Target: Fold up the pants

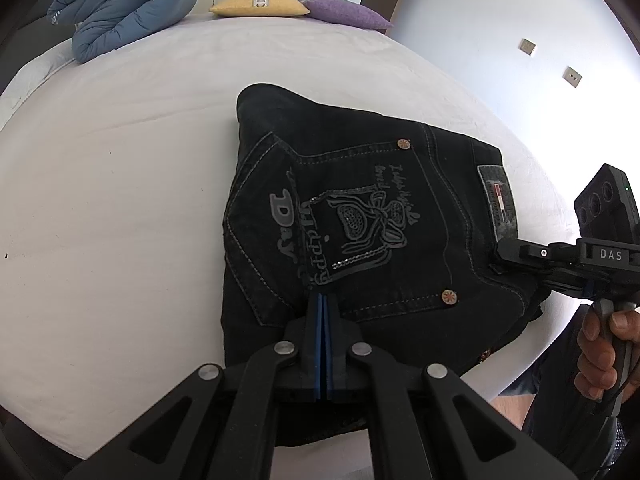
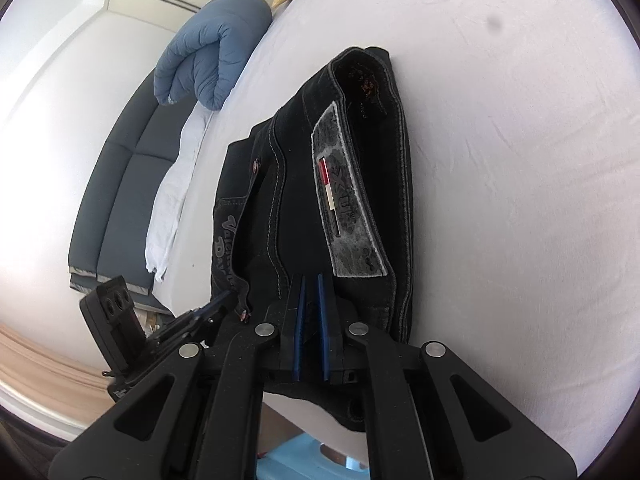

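Black jeans lie folded into a compact stack near the edge of the white bed, back pocket with a printed design facing up. My left gripper is shut, blue pads together, its tips over the pocket's near edge with no cloth seen between them. My right gripper touches the waistband beside the grey patch. In the right wrist view the jeans stretch away from my right gripper, whose pads stand a narrow slit apart; whether cloth sits between them is unclear. The left gripper shows at lower left.
A rolled blue duvet, a yellow pillow and a purple pillow lie at the far end of the bed. A person's hand holds the right gripper's handle. A dark sofa stands beside the bed, a blue stool below its edge.
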Available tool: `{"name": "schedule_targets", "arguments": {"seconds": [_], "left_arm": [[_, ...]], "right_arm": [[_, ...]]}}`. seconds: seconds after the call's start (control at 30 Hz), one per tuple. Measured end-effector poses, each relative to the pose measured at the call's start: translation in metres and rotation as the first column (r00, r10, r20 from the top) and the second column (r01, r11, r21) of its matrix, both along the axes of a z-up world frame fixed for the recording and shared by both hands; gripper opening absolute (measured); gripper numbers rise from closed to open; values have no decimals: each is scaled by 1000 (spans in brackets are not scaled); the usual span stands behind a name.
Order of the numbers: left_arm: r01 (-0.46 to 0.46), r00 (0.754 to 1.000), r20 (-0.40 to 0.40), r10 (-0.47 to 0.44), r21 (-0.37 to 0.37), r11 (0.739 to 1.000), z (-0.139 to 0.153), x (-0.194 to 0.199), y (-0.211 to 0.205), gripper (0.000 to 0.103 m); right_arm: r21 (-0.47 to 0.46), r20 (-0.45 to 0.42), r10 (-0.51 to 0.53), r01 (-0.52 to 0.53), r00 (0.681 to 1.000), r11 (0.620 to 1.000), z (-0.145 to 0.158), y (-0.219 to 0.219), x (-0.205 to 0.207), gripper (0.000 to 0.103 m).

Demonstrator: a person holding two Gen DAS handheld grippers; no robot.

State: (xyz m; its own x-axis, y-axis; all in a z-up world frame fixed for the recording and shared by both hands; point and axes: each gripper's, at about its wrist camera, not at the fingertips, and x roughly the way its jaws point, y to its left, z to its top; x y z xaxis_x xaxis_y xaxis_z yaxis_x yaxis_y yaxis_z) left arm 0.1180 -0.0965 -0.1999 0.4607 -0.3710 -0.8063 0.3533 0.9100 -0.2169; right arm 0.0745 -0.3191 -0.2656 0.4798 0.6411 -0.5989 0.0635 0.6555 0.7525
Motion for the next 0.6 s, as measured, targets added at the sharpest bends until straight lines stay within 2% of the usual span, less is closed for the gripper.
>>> {"name": "schedule_targets", "arguments": {"seconds": [0.07, 0.13, 0.17, 0.2, 0.23, 0.27, 0.3, 0.33, 0.43, 0.53, 0.6], "left_arm": [[-5, 1000, -3, 5, -12, 1000, 4, 1, 2, 1], [-9, 1000, -22, 8, -50, 999, 9, 1, 7, 10], [-2, 999, -34, -1, -81, 997, 13, 1, 9, 30], [4, 999, -36, -8, -113, 994, 20, -1, 11, 57], [-3, 1000, -16, 1, -121, 993, 28, -3, 13, 71], [-23, 1000, 18, 25, -105, 994, 37, -6, 15, 96], [-48, 997, 62, 54, -93, 994, 47, -8, 19, 103], [-57, 994, 88, 67, -105, 993, 55, -7, 23, 103], [-77, 995, 54, 86, -153, 985, 66, 11, 38, 103], [-80, 997, -23, 78, -124, 989, 55, 38, 45, 103], [-65, 996, -74, 56, -131, 989, 43, 55, 49, 100]], "right_arm": [[-8, 8, -18, 18, 1000, 1000, 10, -3, -4, 9], [-20, 33, -39, 40, 999, 999, 21, -9, -11, 10], [-28, 41, -49, 50, 998, 998, 26, -13, -14, 11], [-35, 47, -60, 61, 997, 998, 31, -17, -17, 14], [-34, 52, -65, 67, 996, 997, 35, -22, -19, 23], [-34, 57, -74, 76, 996, 996, 38, -26, -21, 32], [-43, 53, -95, 98, 994, 994, 41, -32, -23, 65], [-45, 53, -121, 123, 991, 991, 43, -36, -24, 88], [-20, 84, -133, 135, 988, 991, 47, -48, -22, 89], [2, 14, -104, 104, 995, 995, 35, -53, -5, 87], [9, -26, -79, 79, 997, 997, 27, -52, 6, 85]]}}
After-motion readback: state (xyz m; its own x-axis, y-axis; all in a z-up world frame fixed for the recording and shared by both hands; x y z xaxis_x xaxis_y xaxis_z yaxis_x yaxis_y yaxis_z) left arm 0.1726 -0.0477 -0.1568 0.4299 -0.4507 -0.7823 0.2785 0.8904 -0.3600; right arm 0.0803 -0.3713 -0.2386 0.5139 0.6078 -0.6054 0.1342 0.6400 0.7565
